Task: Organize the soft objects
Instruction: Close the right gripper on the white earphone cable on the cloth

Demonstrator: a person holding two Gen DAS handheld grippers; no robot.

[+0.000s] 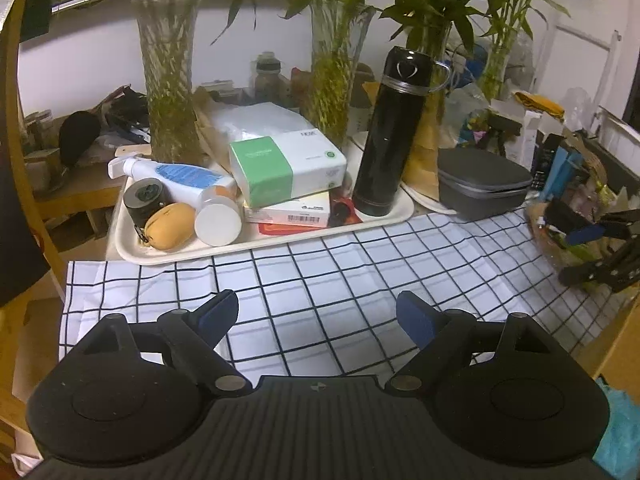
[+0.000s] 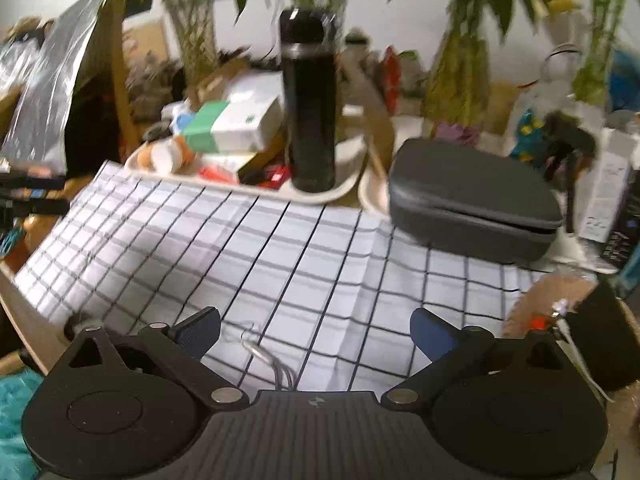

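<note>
A white cloth with a black grid lies spread flat over the table, and the same cloth fills the middle of the right wrist view. My left gripper hangs over the cloth's near part, jaws wide apart with nothing between them. Over the near edge of the cloth my right gripper is open as well and holds nothing. A loose thread curls on the cloth between its fingers. The right wrist view is blurred.
Behind the cloth a cream tray carries a black flask, tissue boxes, a spray bottle and a yellow pouch. A grey zip case lies to its right. Glass vases with plants stand at the back.
</note>
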